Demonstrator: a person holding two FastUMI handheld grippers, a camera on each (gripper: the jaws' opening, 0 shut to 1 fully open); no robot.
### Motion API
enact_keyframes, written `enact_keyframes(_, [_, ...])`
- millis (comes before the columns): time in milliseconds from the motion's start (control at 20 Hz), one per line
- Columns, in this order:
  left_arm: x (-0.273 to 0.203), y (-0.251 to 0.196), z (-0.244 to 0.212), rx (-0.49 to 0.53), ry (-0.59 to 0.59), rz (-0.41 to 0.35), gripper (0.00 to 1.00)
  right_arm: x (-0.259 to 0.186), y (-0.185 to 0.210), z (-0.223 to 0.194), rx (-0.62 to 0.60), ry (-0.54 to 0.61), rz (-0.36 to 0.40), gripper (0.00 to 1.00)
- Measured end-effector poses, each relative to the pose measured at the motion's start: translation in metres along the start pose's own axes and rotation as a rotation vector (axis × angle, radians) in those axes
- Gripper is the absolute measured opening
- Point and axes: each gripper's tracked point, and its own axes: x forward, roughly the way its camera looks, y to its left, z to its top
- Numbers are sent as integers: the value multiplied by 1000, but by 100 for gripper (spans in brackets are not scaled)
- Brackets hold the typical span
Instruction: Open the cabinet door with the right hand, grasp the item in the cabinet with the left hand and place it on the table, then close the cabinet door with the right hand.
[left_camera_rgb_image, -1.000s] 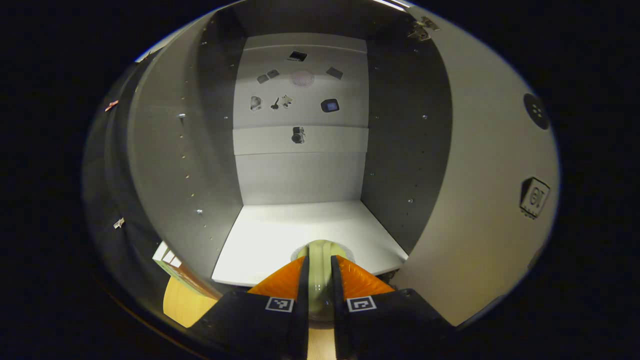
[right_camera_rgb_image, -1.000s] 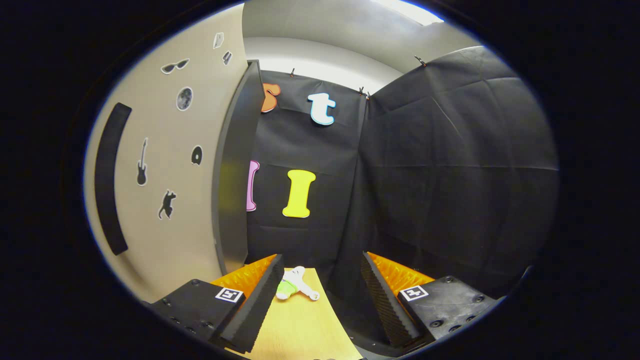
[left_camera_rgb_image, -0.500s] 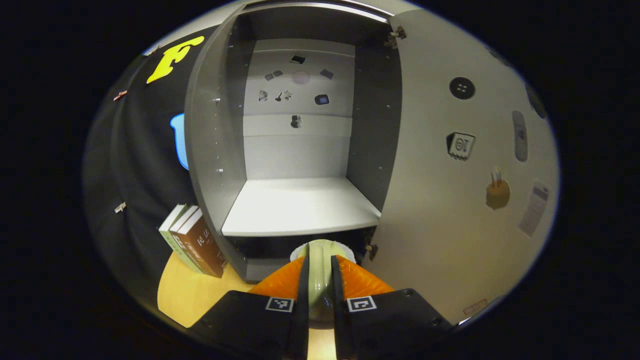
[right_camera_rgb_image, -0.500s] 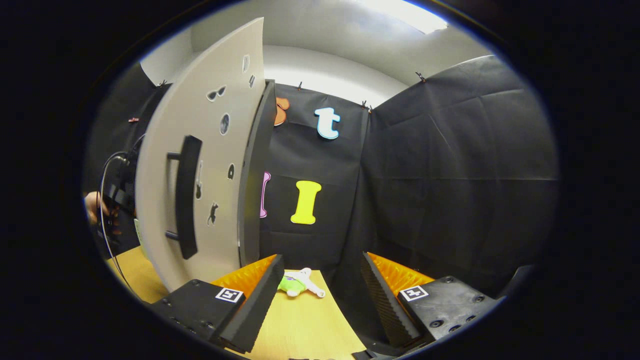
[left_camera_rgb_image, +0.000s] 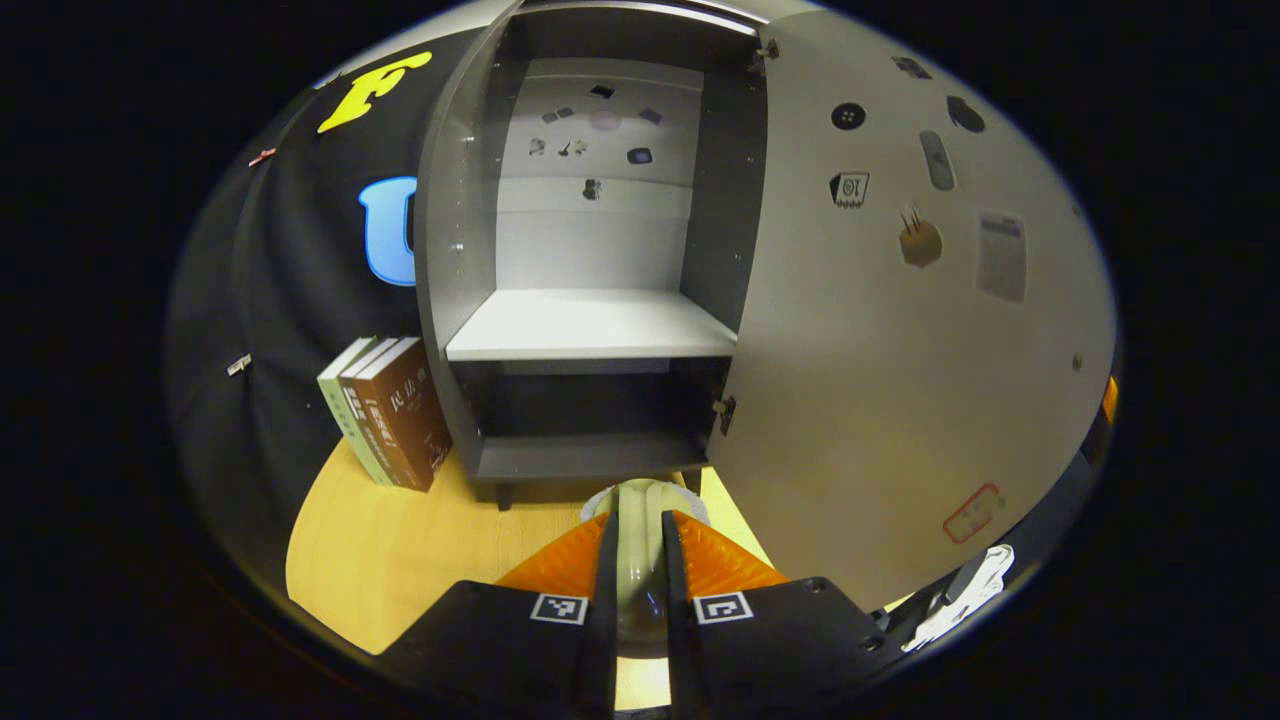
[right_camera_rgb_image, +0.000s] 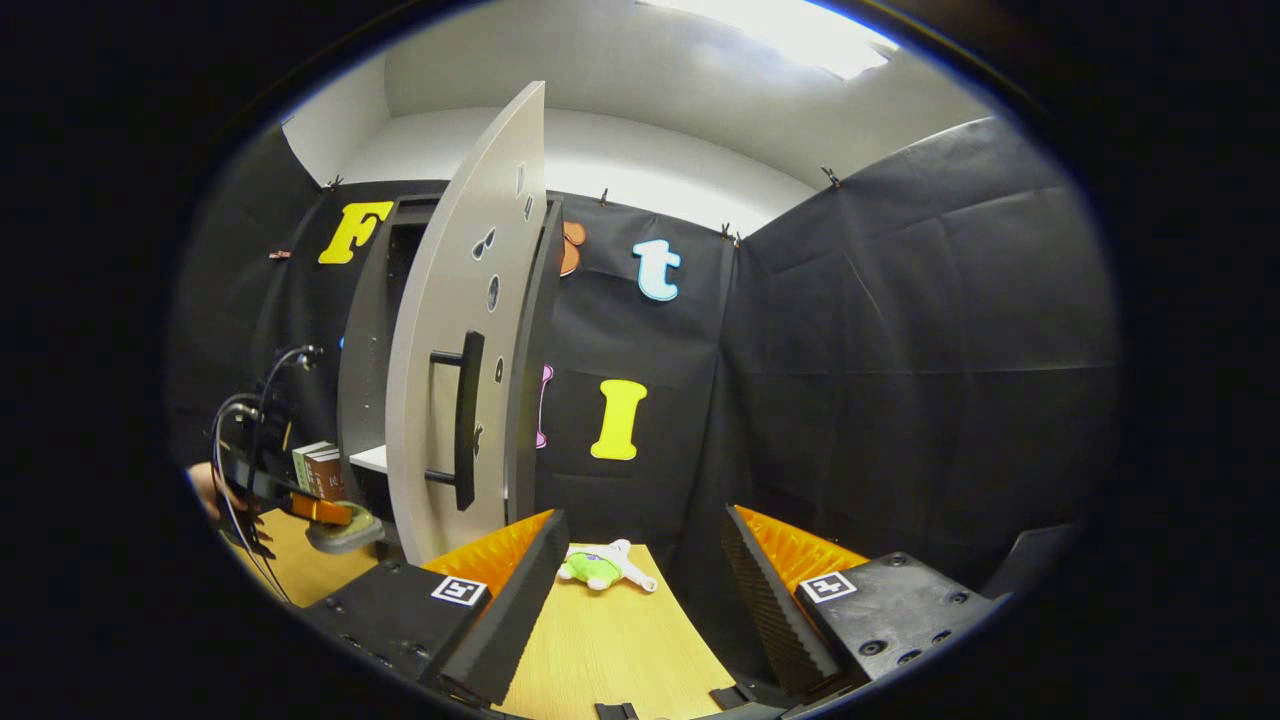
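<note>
Holding the pale green item (left_camera_rgb_image: 640, 545) between both fingers, our left gripper (left_camera_rgb_image: 638, 580) hangs clear of the cabinet (left_camera_rgb_image: 590, 250), out over the table (left_camera_rgb_image: 400, 560). We cannot tell exactly what the item is; from the right gripper view it reads as a shallow, rounded dish (right_camera_rgb_image: 345, 533) pinched at its rim, just above the wood, near the left edge of the scene. We judge the grip is kept firm because the piece is not yet set down, and that lowering it to the tabletop comes next.

Our right gripper (right_camera_rgb_image: 640, 560) stands with its fingers spread wide and nothing between them, near the cabinet door (right_camera_rgb_image: 455, 400). We take it to be waiting there so it can reach the dark bar handle (right_camera_rgb_image: 465, 420) once the dish is released. The door stands swung out to the right of the opening, which keeps the way clear for the left hand.

Inside the cabinet the white shelf (left_camera_rgb_image: 590, 325) lies bare, with a darker compartment below it. Three books (left_camera_rgb_image: 385, 410) lean against the cabinet's left side. A small green and white plush toy (right_camera_rgb_image: 600, 565) lies on the light wooden table, far from our right fingers. Black cloth walls close the booth around it.
</note>
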Motion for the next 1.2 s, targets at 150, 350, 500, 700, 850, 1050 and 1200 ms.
enact_keyframes(150, [7, -1, -33, -39, 31, -13, 24, 2, 0, -2, 17, 4, -12, 97])
enact_keyframes(350, [22, 4, -76, -90, 60, 7, 24, 7, 5, -8, 21, 11, 7, 97])
enact_keyframes(500, [37, 7, -111, -109, 76, 21, 24, 12, 9, -12, 12, 8, 32, 98])
enact_keyframes(700, [61, 6, -167, -115, 90, 59, 25, 24, 8, -17, 56, -8, 63, 98])
enact_keyframes(850, [74, 6, -201, -102, 94, 75, 24, 32, -4, -30, 60, 13, 65, 97])
enact_keyframes(1050, [88, 7, -222, -128, 89, 99, 25, 37, -9, -48, 47, 48, 86, 97])
enact_keyframes(1200, [93, 11, -231, -117, 85, 129, 24, 38, -10, -56, 42, 69, 106, 98])
